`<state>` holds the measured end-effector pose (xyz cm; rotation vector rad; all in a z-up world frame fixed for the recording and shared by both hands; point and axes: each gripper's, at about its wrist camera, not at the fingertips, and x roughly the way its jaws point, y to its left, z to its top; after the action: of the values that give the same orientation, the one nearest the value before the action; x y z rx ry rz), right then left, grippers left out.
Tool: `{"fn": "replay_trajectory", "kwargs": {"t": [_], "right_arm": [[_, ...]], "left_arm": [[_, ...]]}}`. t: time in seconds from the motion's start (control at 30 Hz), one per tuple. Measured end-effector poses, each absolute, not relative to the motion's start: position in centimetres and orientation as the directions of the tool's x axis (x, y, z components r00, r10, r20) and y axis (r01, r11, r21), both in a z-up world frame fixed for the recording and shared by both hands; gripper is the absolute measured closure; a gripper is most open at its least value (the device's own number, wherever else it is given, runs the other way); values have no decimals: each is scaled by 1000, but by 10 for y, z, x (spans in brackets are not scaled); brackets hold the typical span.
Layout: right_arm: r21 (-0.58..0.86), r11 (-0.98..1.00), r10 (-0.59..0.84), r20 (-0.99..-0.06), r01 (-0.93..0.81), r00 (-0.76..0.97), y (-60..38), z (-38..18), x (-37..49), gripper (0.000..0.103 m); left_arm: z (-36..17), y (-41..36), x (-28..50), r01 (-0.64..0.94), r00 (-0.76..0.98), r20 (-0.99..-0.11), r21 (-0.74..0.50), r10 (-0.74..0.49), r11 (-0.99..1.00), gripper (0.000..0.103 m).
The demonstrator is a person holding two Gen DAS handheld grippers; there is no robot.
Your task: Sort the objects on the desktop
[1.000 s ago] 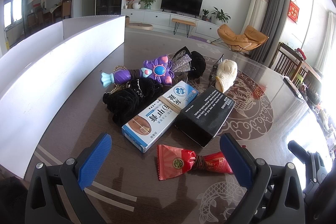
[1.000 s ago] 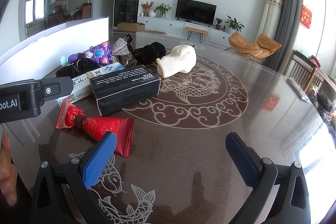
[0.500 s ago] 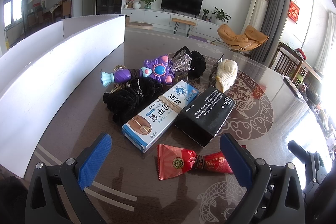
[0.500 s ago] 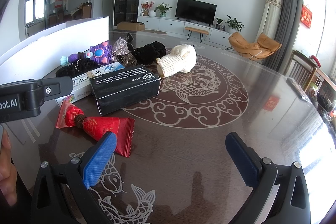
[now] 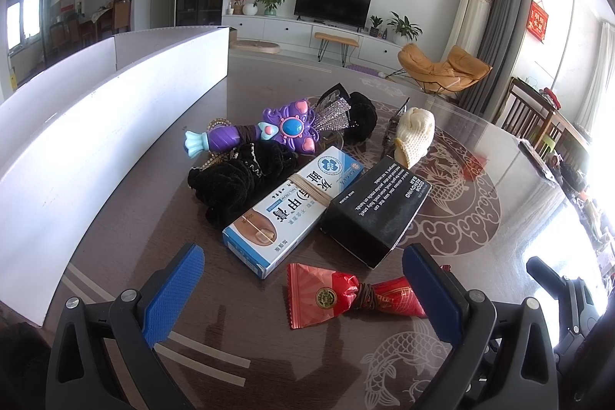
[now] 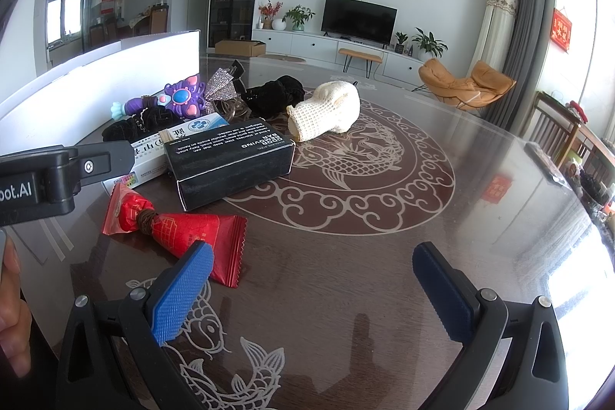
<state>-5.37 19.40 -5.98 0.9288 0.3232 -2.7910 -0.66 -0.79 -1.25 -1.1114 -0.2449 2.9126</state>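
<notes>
Red candy [image 5: 357, 294] nearest left gripper [image 5: 303, 291], fingers spread, empty. Right gripper [image 6: 311, 291] spread, empty. Risk: slick wrapper slips; black box [image 5: 378, 206] adjacent, may get nudged.

Dark brown table [image 6: 384, 275] with pale fish and cloud scrollwork; red candy wrapper [image 5: 346, 294]; black box [image 5: 376, 206] with white lettering; blue-white carton [image 5: 292, 206]; purple toy wand [image 5: 265, 133]; cream knit pouch [image 6: 326, 110].

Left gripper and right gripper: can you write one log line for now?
left gripper: open, empty | right gripper: open, empty | nearest: red candy wrapper | table: unsorted
</notes>
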Motion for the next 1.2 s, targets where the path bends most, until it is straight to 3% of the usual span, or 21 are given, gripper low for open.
{"fn": "replay_trajectory", "kwargs": {"t": [1.2], "right_arm": [[-148, -960, -103, -608, 239, -787, 194, -60, -54, 0]], "left_arm": [[-16, -6, -4, 47, -744, -664, -151, 66, -987, 0]]}}
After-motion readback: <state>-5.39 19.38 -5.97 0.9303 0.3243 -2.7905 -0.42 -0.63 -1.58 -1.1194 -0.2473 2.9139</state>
